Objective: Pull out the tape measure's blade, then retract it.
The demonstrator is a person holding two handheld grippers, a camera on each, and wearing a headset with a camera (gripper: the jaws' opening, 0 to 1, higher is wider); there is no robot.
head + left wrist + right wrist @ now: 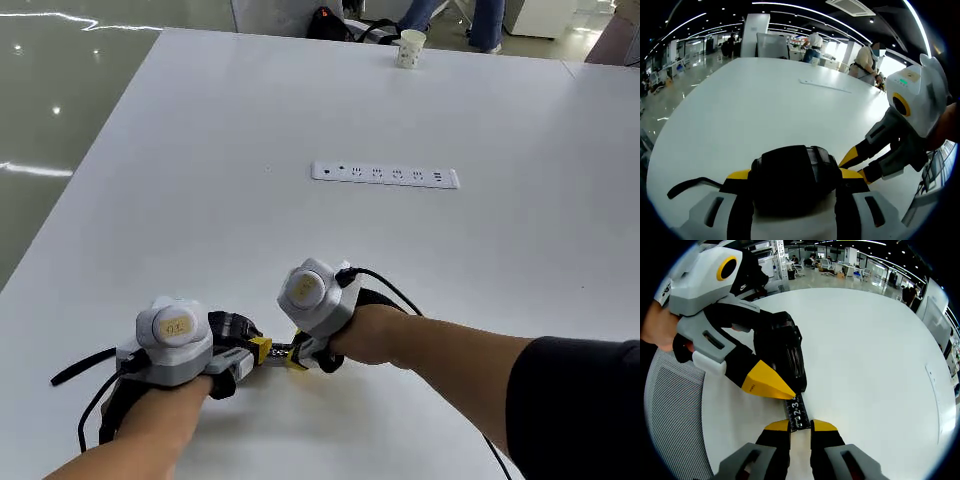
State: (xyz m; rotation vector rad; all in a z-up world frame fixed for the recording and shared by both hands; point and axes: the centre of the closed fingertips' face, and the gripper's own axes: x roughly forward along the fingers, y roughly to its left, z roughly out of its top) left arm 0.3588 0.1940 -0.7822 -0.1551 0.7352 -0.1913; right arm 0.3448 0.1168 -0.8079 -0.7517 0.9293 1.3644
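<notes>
White workbench (200,200), near edge: the black tape measure (780,347) sits between the jaws of the left gripper (247,342), which press against the case from both sides. A short length of blade (796,410) projects from the case, with the printed digits 2 and 3 legible. The right gripper (800,426) is clamped narrowly on the end of the blade. The two grippers are just beside each other. A white power strip (385,175) lies at mid-table, well apart; a paper cup (410,48) stands at the far edge
</notes>
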